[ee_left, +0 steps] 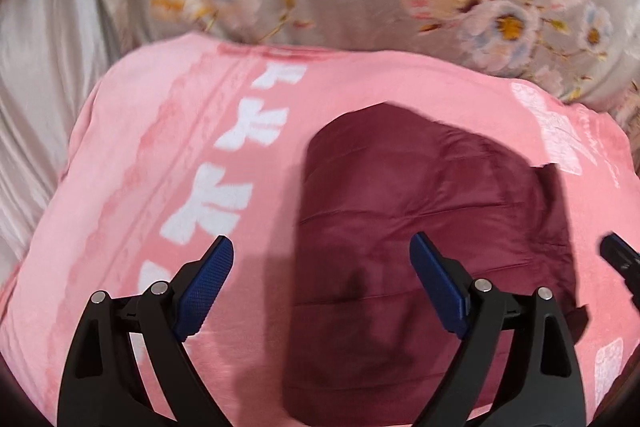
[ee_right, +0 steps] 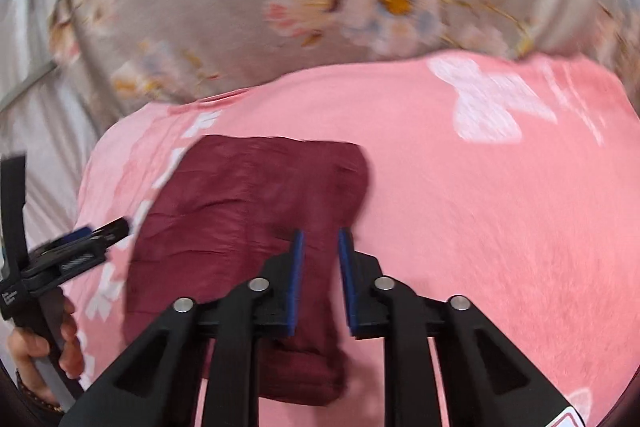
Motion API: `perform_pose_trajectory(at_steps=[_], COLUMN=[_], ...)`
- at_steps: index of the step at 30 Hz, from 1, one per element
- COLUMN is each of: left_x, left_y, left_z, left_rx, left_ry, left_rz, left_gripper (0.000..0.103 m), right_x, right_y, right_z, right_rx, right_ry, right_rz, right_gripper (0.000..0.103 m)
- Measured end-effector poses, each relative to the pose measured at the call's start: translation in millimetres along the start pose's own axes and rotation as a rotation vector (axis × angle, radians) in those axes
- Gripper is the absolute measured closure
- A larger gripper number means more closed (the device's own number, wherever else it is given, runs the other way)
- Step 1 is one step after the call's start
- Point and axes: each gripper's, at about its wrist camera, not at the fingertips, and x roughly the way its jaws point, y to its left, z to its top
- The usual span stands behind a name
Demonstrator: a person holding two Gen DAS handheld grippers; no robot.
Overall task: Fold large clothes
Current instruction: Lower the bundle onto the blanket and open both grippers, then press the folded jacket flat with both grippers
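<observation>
The folded maroon garment (ee_right: 248, 203) is laid on a pink blanket (ee_right: 480, 227) near its far edge. The left gripper (ee_left: 322, 259) is held spread wide above it; the right gripper (ee_right: 320, 243) is nearly closed, gripping nothing.

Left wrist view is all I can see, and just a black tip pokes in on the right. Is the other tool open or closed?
Observer: The right tool hovers over the maroon garment, jaws only a narrow gap apart, gripping nothing I can see.
Operator: Who holds my tool?
Observer: A hand grips the handle of the left tool, at the far left.
Operator: Where does the red thing end?
Observer: Its near end lies bunched on the pink blanket, just below the right tool.
</observation>
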Motion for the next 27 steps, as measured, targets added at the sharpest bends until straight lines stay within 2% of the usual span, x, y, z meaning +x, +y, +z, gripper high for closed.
perform_pose_trajectory(at_steps=[4,7,9,11,15,20,27], left_x=[15,34,50,58,65,70,76], left_y=[-17,-19,-18,-16,-16,-20,-19], left_z=[3,-4,-14,-22,-30,-36,-41], left_rx=[-0.014,-0.044,-0.061,-0.077,-0.085,-0.073,-0.085], left_ry=[0.052,0.096,0.132,0.128,0.112,0.089,0.077], left_rz=[-0.014,-0.004,-0.002,-0.01,-0.007,0.008,-0.003], left_gripper=[0.013,0.013,0.013,0.007,0.005,0.005,0.005], right_x=[29,51,63,71,80,87,88], right_y=[15,9,1,-4,-4,-2,-3], right_z=[3,-9,-20,-31,-40,-51,-52], right_rx=[-0.051,-0.054,-0.031,-0.023,-0.032,-0.055,-0.052], right_ry=[0.027,0.064,0.087,0.095,0.089,0.055,0.051], right_rz=[-0.064,-0.138,-0.14,-0.136,-0.144,-0.162,-0.16], right_gripper=[0.088,0.088,0.088,0.088,0.088,0.088,0.088])
